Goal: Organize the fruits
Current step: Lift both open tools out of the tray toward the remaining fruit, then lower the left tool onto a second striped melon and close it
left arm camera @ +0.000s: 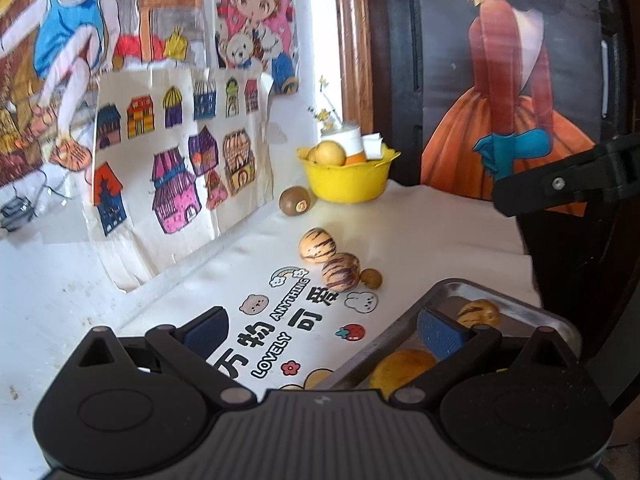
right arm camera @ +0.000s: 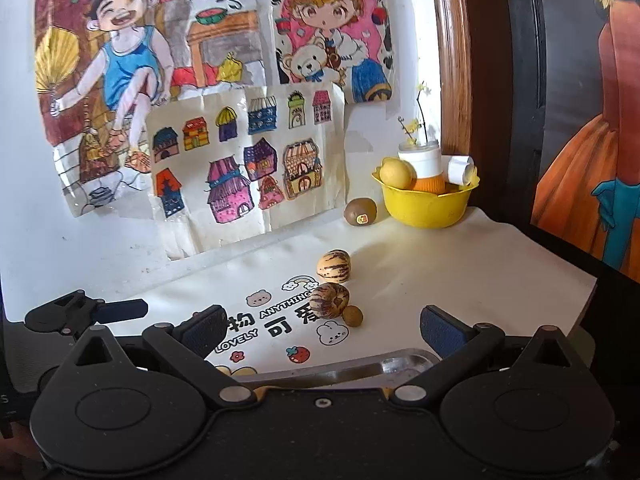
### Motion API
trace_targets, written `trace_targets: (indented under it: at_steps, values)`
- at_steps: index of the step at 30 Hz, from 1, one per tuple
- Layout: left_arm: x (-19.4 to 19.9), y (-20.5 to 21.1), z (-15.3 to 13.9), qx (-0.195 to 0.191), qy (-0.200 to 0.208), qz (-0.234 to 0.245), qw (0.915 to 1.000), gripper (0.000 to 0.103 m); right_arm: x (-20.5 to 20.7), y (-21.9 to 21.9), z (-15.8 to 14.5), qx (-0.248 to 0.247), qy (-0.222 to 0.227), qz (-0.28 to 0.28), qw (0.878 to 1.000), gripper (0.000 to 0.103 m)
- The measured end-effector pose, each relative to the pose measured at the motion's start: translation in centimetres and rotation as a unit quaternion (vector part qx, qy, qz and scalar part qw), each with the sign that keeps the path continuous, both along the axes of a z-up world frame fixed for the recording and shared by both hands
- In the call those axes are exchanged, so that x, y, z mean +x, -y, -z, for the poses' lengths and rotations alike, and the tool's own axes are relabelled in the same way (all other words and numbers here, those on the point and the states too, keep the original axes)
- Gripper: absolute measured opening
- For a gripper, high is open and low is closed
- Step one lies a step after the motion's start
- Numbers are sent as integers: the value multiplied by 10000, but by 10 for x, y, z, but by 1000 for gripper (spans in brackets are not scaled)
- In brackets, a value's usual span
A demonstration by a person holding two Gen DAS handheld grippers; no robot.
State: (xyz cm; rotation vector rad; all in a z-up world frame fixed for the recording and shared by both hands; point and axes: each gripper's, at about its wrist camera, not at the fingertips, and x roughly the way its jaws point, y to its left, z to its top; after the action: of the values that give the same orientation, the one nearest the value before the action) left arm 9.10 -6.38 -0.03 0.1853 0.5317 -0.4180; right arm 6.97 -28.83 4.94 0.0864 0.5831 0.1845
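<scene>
Over white mat, both grippers hover wide apart

I see the desk under a white printed mat, carrying two striped fruits, a small brown fruit, a kiwi, a yellow bowl and a metal tray.

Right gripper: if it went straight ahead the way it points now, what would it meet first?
Probably the nearer striped fruit with the small brown fruit beside it; both lie just ahead between the open right gripper fingers. Depth is uncertain, and it may pass above them.
</scene>
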Motion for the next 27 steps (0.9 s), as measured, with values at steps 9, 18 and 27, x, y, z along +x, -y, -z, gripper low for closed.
trace_targets:
  at_steps: [9,18,27]
  values:
    - [58,7,26,77,-302,-160,9994,102,49,17,33,-20,-338,17,9994,102]
    - [118,28,40,-53,-543,-50,9985,102,89,31,66,-103,-598,-43,9981,102]
    - [169,49,59,-374,-906,78,9952,102,121,47,97,-127,-814,-153,9965,102]
